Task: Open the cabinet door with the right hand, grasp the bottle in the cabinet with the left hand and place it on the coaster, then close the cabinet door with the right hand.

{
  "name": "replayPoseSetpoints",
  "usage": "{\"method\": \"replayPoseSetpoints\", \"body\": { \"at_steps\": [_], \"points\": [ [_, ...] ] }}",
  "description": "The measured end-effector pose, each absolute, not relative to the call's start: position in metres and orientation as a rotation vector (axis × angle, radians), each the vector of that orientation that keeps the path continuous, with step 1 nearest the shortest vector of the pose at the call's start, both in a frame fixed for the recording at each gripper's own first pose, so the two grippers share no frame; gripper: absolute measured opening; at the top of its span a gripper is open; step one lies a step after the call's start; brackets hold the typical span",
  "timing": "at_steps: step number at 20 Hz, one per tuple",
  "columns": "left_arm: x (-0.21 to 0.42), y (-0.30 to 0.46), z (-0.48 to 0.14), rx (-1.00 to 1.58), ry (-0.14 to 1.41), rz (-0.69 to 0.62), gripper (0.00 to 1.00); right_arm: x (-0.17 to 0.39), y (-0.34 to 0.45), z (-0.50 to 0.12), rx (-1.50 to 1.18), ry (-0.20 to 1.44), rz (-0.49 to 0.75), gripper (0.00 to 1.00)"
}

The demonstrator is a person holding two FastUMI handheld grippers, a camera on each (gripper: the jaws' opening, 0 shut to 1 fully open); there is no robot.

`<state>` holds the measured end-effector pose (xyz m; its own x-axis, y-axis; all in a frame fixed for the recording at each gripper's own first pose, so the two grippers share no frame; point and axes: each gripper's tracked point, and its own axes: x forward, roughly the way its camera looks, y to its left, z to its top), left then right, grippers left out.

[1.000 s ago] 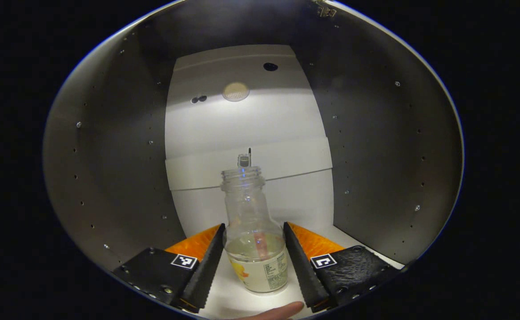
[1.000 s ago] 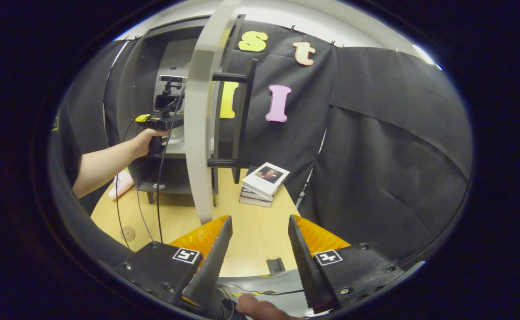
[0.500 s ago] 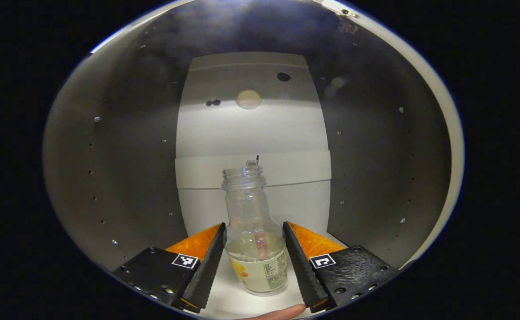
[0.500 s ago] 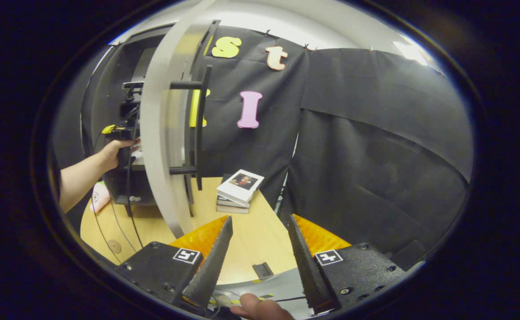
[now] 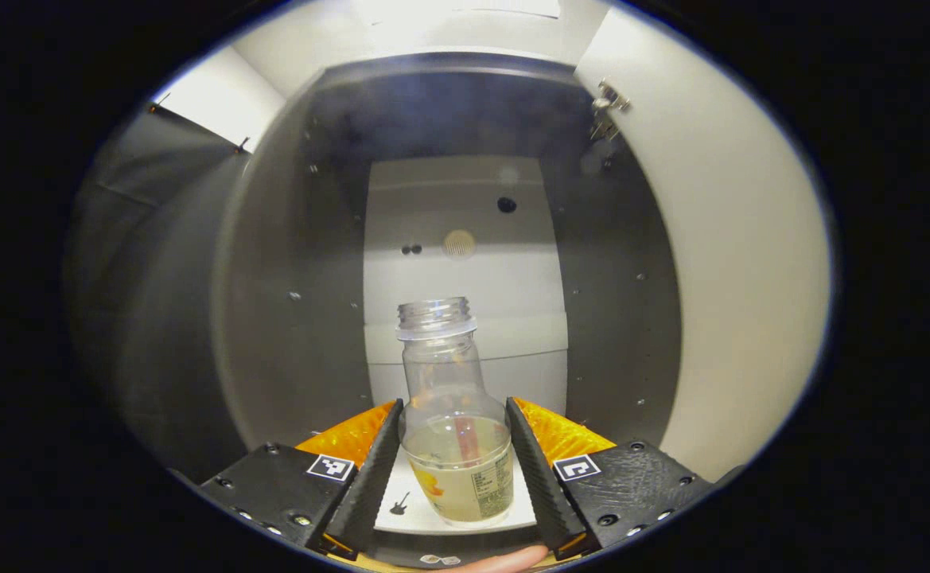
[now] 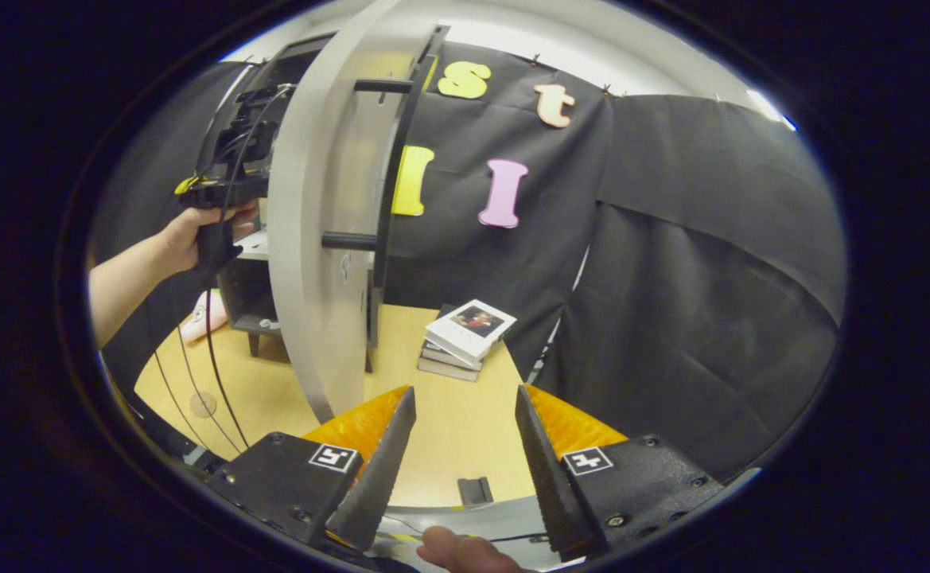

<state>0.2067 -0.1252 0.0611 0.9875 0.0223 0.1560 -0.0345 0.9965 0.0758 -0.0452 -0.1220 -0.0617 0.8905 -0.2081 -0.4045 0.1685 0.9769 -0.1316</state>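
Clear plastic is sitting between the fingers of the left gripper (image 5: 453, 469): both are pressing on the lower sides of an uncapped bottle (image 5: 453, 430), which is standing upright with pale liquid in its bottom part and a printed label low on its front. The bottle is at the front edge of the cabinet (image 5: 289, 263), over the white shelf (image 5: 413, 509), with the dark side walls and the pale back panel (image 5: 457, 278) behind it and the open cabinet door (image 5: 719, 270) swinging off to the right of the left gripper view. In the right gripper view, the right gripper (image 6: 465, 465) is hovering with its fingers spread and nothing between them, above a wooden table (image 6: 449, 430). The door's edge (image 6: 305, 239) and its dark bar handle (image 6: 389, 215) are standing just ahead of it, a stack of books (image 6: 465, 338) is lying on the table beyond, and a round coaster (image 6: 203, 404) is lying on the table at the left. A hand (image 6: 186, 239) is gripping the other tool at the cabinet opening.
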Motion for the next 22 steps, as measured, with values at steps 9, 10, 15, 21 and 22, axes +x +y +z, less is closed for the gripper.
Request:
{"method": "replayPoseSetpoints", "body": {
  "at_steps": [9,10,15,21,22],
  "points": [
    [0.072,-0.116,0.047,0.193,-0.191,0.066,0.76,-0.062,-0.137,-0.096,-0.109,0.401,-0.118,0.80],
    [0.065,-0.110,0.038,0.198,-0.186,0.084,0.76,-0.062,-0.139,-0.096,-0.127,0.391,-0.131,0.80],
    [0.043,-0.073,-0.039,0.107,-0.097,0.193,0.76,-0.067,-0.158,-0.112,-0.269,0.323,-0.319,0.80],
    [0.022,-0.011,-0.165,0.120,0.018,0.379,0.76,-0.065,-0.157,-0.163,-0.428,0.299,-0.425,0.80],
    [0.016,0.002,-0.181,0.135,0.024,0.422,0.76,-0.067,-0.155,-0.170,-0.444,0.305,-0.419,0.80]
  ]
}}
